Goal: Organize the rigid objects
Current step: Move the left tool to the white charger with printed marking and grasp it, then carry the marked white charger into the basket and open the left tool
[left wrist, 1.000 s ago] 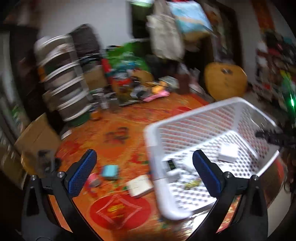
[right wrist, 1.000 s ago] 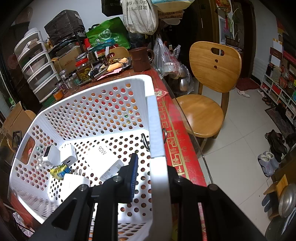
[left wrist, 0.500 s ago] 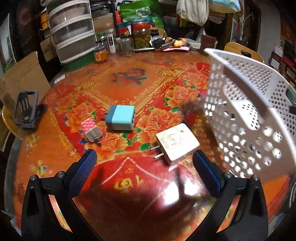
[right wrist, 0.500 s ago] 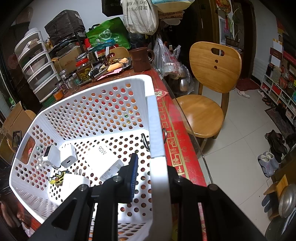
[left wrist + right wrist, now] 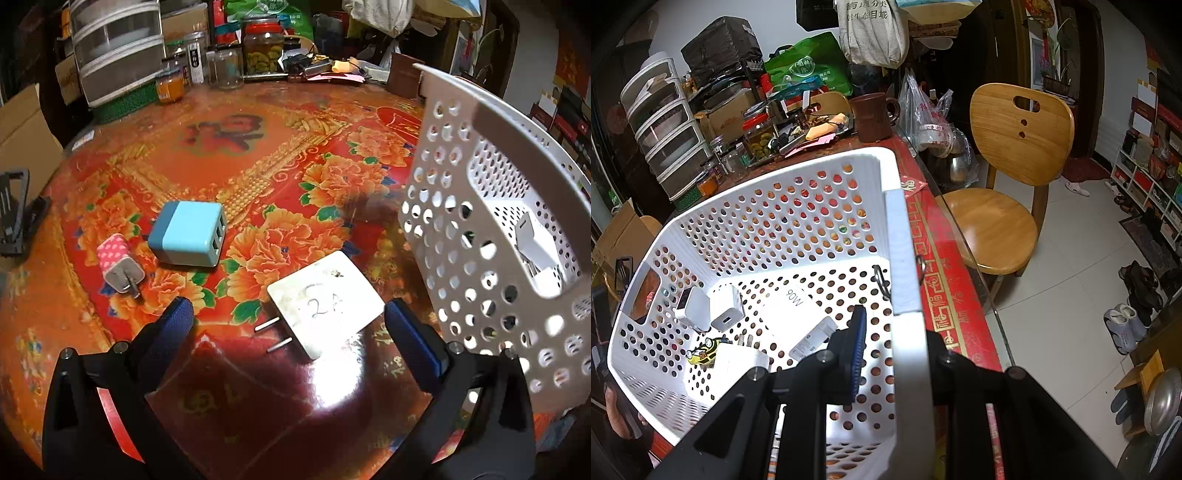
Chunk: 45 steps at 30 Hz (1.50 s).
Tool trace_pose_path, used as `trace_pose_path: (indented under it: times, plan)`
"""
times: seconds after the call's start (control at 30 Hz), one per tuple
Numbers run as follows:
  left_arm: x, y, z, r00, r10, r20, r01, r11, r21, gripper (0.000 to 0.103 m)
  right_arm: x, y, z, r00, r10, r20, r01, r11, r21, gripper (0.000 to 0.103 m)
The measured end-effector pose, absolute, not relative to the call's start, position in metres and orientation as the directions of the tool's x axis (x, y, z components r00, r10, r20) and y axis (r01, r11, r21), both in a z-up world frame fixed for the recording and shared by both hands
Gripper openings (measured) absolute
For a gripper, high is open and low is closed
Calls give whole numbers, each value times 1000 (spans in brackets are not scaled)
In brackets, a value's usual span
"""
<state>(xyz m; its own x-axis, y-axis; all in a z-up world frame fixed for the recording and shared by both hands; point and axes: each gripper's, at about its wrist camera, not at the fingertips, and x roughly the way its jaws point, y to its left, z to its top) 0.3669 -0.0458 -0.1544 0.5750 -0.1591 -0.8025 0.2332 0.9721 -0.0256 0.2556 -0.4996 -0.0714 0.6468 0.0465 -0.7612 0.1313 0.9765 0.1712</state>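
Observation:
My left gripper (image 5: pixel 291 323) is open and low over the red floral table (image 5: pixel 258 147), its fingers on either side of a white plug adapter marked "2A" (image 5: pixel 325 302). A blue charger (image 5: pixel 188 234) and a small pink dotted plug (image 5: pixel 118 264) lie further left. The white perforated basket (image 5: pixel 480 236) stands at the right. My right gripper (image 5: pixel 886 343) is shut on the basket's near rim (image 5: pixel 905 266). Inside the basket lie several white chargers (image 5: pixel 726 306) and a small yellow toy car (image 5: pixel 703 352).
Jars (image 5: pixel 262 48), plastic drawers (image 5: pixel 118 48) and clutter line the table's far edge. A black phone stand (image 5: pixel 14 214) sits at the left edge. A brown mug (image 5: pixel 871 116) stands beyond the basket. A wooden chair (image 5: pixel 1012 177) stands right of the table.
My left gripper has swung away from the basket, dropped low over the table and closed in on the white "2A" adapter. The right gripper and basket have stayed still.

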Motion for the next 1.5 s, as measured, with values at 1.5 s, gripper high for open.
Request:
trace_pose_path:
  times: [1.5]
  plan:
    - [284, -90, 18, 886, 108, -452, 67, 933, 352, 62, 258, -501, -69, 649, 40, -760, 131, 978, 163, 21]
